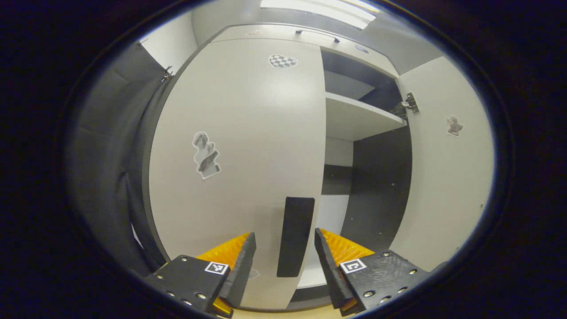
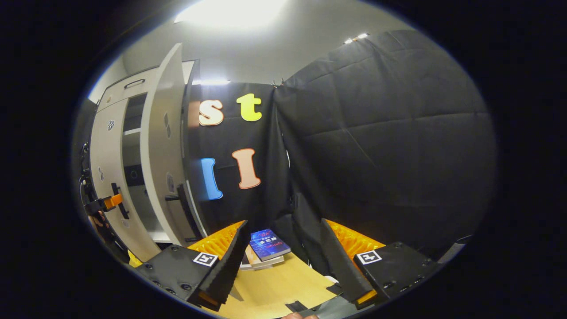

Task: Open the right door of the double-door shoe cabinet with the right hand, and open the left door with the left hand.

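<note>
The white shoe cabinet's left door (image 1: 248, 146) is closed, and its black vertical handle (image 1: 295, 237) stands in the gap between my left gripper's (image 1: 285, 261) open fingers, neither pressing on it. The right door (image 1: 443, 168) is swung open, showing a white shelf (image 1: 359, 117) and dark inner walls. In the right gripper view the open right door (image 2: 161, 146) with its handle (image 2: 184, 208) is at the left, and the left gripper (image 2: 104, 204) sits at the left door's handle (image 2: 119, 201). My right gripper (image 2: 281, 248) is open and empty, away from the cabinet, facing the black cloth.
A stack of books (image 2: 266, 246) lies on a wooden tabletop (image 2: 283, 279) below the right gripper. Black cloth (image 2: 381, 146) hangs close behind. A top compartment with its own handle (image 1: 316, 35) sits above the doors. Stickers (image 1: 205, 155) mark the left door.
</note>
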A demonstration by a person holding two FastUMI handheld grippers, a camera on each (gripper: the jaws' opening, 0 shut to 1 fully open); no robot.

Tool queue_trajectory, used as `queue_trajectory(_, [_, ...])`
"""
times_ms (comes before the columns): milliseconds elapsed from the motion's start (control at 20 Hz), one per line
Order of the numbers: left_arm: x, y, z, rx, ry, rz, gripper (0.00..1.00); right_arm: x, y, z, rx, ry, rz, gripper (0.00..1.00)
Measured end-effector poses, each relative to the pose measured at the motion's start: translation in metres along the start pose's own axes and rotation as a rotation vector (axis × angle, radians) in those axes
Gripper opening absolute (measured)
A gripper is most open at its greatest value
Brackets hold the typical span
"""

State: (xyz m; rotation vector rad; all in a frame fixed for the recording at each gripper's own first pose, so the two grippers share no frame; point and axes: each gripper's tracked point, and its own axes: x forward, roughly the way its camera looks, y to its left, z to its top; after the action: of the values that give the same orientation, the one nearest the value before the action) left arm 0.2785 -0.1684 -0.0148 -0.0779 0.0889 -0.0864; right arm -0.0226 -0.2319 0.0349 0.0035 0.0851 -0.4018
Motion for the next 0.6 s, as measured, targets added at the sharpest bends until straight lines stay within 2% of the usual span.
queue_trajectory(50, [0.002, -0.002, -0.004, -0.001, 0.013, 0.005, 0.72, 0.008, -0.004, 0.003, 0.01, -0.008, -0.003, 0.98])
queue_trajectory(100, [0.003, -0.001, -0.01, 0.003, 0.033, 0.017, 0.73, 0.02, -0.005, 0.007, 0.022, -0.009, 0.004, 0.98])
queue_trajectory(150, [0.005, 0.0, -0.015, 0.008, 0.045, 0.031, 0.72, 0.034, -0.004, 0.009, 0.035, -0.006, 0.021, 0.92])
queue_trajectory(250, [0.009, -0.003, -0.025, -0.014, 0.074, 0.043, 0.59, 0.064, 0.006, 0.009, 0.032, -0.003, 0.081, 0.92])
queue_trajectory(300, [0.012, -0.007, -0.032, -0.017, 0.093, 0.043, 0.53, 0.079, 0.011, 0.005, 0.011, 0.012, 0.111, 0.98])
queue_trajectory(400, [0.011, -0.004, -0.028, -0.015, 0.069, 0.081, 0.32, 0.103, 0.028, 0.0, -0.024, 0.041, 0.187, 0.98])
queue_trajectory(600, [0.011, 0.0, -0.027, 0.038, 0.042, 0.143, 0.24, 0.133, 0.07, -0.008, -0.027, 0.066, 0.353, 0.98])
